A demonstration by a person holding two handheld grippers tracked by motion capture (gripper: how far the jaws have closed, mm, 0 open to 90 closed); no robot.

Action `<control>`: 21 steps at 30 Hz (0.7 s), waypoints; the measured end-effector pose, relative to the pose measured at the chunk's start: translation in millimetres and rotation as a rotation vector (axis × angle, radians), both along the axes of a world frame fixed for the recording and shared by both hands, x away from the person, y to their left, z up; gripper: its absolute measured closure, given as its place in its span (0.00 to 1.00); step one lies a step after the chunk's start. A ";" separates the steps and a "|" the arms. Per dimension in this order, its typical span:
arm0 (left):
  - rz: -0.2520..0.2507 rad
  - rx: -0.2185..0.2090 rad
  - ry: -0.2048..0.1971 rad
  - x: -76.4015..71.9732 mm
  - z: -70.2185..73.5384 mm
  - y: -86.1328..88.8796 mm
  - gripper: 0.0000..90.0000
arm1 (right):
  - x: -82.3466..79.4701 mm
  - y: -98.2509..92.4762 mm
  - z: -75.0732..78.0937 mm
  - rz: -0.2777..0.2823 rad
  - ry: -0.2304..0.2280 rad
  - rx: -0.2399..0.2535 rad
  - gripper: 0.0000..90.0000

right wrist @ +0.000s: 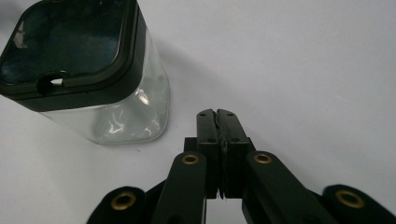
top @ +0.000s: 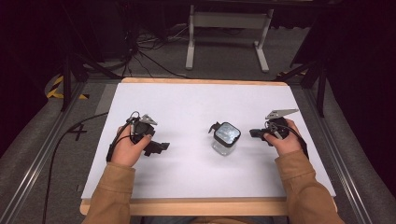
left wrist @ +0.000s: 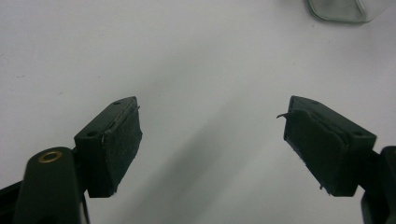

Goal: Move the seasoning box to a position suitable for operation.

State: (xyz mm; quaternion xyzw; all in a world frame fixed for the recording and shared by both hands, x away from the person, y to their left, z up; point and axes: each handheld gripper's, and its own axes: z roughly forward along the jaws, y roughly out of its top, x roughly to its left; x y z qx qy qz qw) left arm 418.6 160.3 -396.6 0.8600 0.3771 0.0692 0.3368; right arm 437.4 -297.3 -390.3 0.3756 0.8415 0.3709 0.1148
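Observation:
A clear square jar with a black lid (top: 225, 137) stands upright near the middle of the white table (top: 196, 102). In the right gripper view the jar (right wrist: 93, 70) sits up and to the left of my right gripper (right wrist: 217, 114), whose jaws are pressed together with nothing between them. That right gripper (top: 254, 133) rests just right of the jar, apart from it. My left gripper (top: 161, 148) lies at the left, pointing toward the jar. In the left gripper view it (left wrist: 212, 126) stands open over bare table, with the jar's base (left wrist: 341, 10) at the top edge.
A small black piece (top: 215, 127) lies beside the jar's far left corner. The table's wooden front edge (top: 205, 206) runs along the bottom. Metal rails (top: 42, 154) flank the table, and a white stand (top: 229, 32) and cables sit on the floor behind.

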 end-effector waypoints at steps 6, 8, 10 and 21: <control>0.000 0.002 0.004 -4.3 0.2 5.2 0.21 | 4.1 8.8 -0.3 0.046 -0.014 0.029 1.00; 0.012 -0.001 0.002 -5.5 0.1 6.2 0.21 | 5.4 12.9 -2.3 0.063 -0.016 0.031 1.00; 0.005 0.003 0.006 -6.4 0.1 7.7 0.21 | 7.4 17.6 -5.0 0.079 -0.011 0.033 1.00; 0.009 0.014 0.017 -11.4 -2.4 13.4 0.21 | 15.6 31.3 -14.3 0.133 0.009 0.045 1.00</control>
